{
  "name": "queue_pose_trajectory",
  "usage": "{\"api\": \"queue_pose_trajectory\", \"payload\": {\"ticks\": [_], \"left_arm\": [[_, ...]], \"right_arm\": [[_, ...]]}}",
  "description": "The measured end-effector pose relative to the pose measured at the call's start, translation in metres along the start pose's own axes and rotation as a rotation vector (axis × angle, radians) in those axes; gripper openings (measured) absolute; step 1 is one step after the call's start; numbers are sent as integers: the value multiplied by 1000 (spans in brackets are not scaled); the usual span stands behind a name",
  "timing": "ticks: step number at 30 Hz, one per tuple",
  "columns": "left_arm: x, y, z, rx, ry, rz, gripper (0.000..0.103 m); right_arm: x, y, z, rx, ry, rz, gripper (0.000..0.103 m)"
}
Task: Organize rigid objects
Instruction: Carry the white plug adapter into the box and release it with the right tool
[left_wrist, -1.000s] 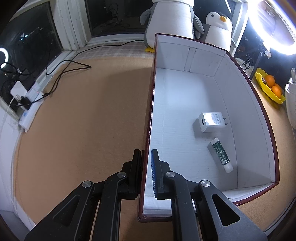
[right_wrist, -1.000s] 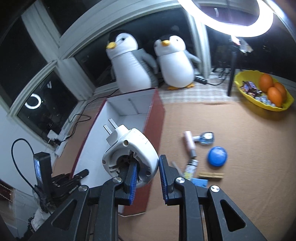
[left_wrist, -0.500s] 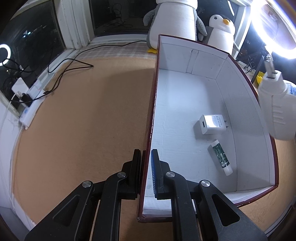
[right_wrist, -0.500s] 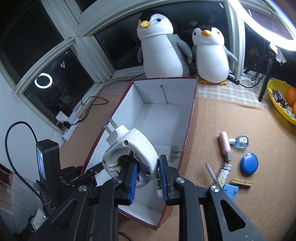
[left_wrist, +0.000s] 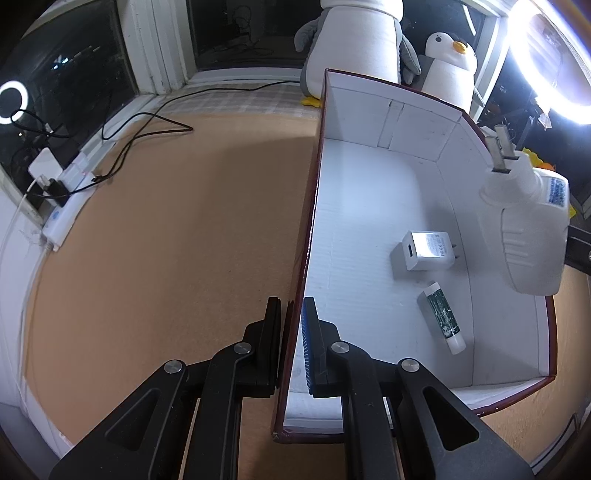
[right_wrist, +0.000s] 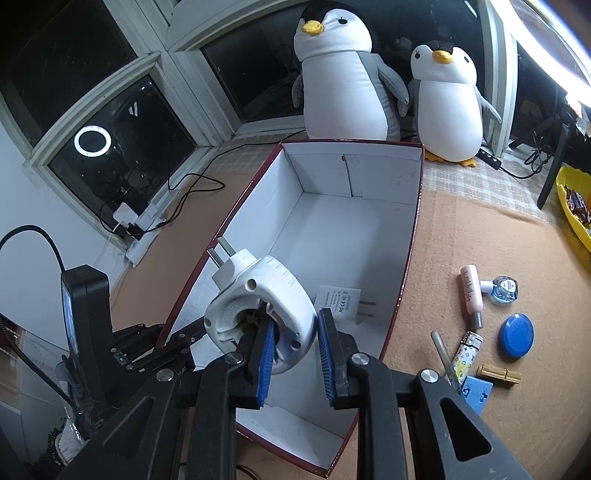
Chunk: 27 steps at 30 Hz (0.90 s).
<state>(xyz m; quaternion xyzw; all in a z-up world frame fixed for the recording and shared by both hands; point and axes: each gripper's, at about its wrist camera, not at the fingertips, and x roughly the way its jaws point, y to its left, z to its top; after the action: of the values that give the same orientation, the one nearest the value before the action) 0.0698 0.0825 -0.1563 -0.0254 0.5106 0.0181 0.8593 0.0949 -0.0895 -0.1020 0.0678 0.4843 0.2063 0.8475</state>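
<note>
Since a second ago the right gripper (right_wrist: 293, 356) has carried the round white plug adapter (right_wrist: 258, 314) from beside the box to above its open interior, and in the left wrist view the adapter (left_wrist: 528, 229) now hangs over the box's right-hand wall where only that wall showed before. Its jaws pinch the adapter's rim, one blue pad inside the hollow housing and the other against the outer shell, with the metal prongs (right_wrist: 221, 253) pointing away and up to the left. Meanwhile the left gripper (left_wrist: 291, 343) has kept its place, jaws pressed onto the near part of the box's left wall (left_wrist: 312, 206), one finger outside and one inside. Within the white-lined, dark-red box (right_wrist: 410, 258) lie a square white charger (left_wrist: 424, 251) and, just beside it towards the near end, a small white and green tube (left_wrist: 441, 317). On the tan mat to the right of the box rest a pink tube (right_wrist: 471, 291), a small glass bottle (right_wrist: 504, 290), a blue round lid (right_wrist: 515, 336), a patterned lighter (right_wrist: 465, 360), a blue block (right_wrist: 476, 393) and a brass-coloured piece (right_wrist: 498, 374). Two plush penguins (right_wrist: 343, 74) stand behind the box at the window.
</note>
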Motion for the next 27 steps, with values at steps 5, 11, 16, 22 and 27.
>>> {"api": "queue_pose_trajectory", "payload": {"ticks": [5, 11, 16, 22, 27], "left_arm": [[0, 1, 0, -14, -1, 4, 10], [0, 2, -1, -23, 0, 8, 10], [0, 2, 0, -25, 1, 11, 10], [1, 3, -1, -21, 2, 12, 10], [1, 2, -1, -18, 3, 12, 10]], "right_arm": [[8, 6, 3, -27, 12, 2, 20], [17, 9, 6, -43, 48, 32, 22], [16, 12, 6, -47, 42, 37, 37], [10, 8, 7, -37, 31, 40, 37], [7, 4, 6, -15, 31, 58, 43]]}}
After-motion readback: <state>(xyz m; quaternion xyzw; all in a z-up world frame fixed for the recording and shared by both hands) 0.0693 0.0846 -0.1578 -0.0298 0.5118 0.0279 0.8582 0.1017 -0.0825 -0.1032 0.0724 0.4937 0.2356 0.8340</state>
